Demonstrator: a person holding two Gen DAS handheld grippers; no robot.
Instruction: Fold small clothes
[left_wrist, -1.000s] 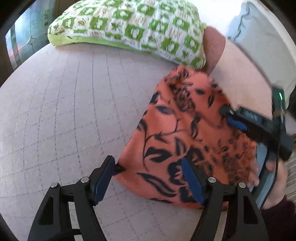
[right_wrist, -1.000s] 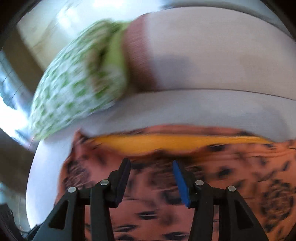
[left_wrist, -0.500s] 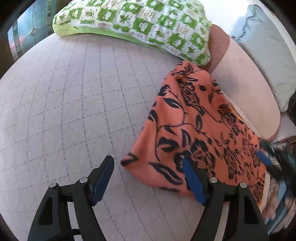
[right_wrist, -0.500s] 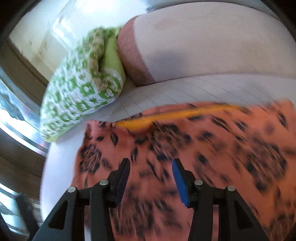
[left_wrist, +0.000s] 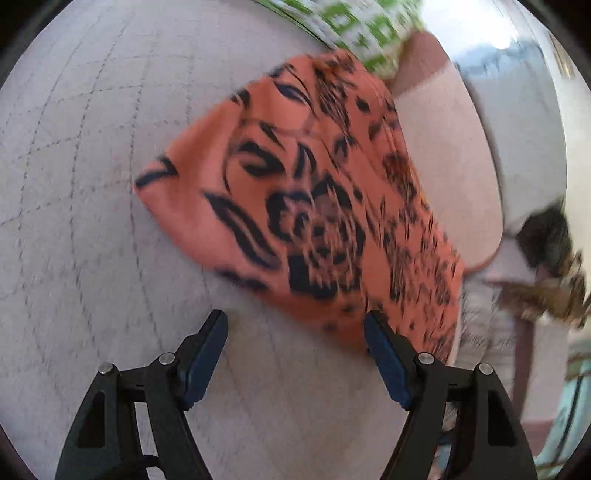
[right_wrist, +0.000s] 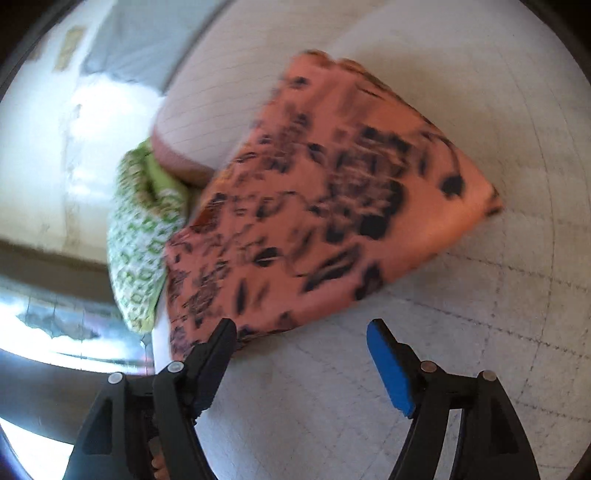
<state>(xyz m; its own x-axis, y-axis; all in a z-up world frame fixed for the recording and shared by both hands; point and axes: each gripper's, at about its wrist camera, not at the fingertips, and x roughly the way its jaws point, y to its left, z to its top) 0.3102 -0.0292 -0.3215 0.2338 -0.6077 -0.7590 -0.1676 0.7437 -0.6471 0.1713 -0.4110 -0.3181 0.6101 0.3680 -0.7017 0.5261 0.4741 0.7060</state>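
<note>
An orange garment with a black floral print (left_wrist: 314, 206) lies folded into a flat, roughly four-sided bundle on a pale quilted bed (left_wrist: 92, 184) stitched in a grid of squares. Both views are blurred.

From my left wrist camera, the garment is just ahead of my left claw (left_wrist: 295, 325). That claw stands wide with nothing between its blue pads. Its right finger (left_wrist: 384, 354) sits at the near edge of the cloth; I cannot tell whether it touches. The left finger is over bare quilt, apart from the garment.

Beyond the garment's far corner lies a green and white patterned pillow (left_wrist: 362, 26), and beside the pillow a rounded pinkish bolster (left_wrist: 450, 162) runs along the garment's right side.

From my right wrist camera, the same garment (right_wrist: 332, 206) is just ahead of my right claw (right_wrist: 299, 328). Its jaws are opening, and nothing is between them. Its left finger (right_wrist: 218, 343) overlaps the near corner of the cloth in the picture; the right finger is over bare bed (right_wrist: 498, 332). The pillow (right_wrist: 140, 240) lies against the garment's left edge here, with the bolster (right_wrist: 207, 125) just beyond it.
</note>
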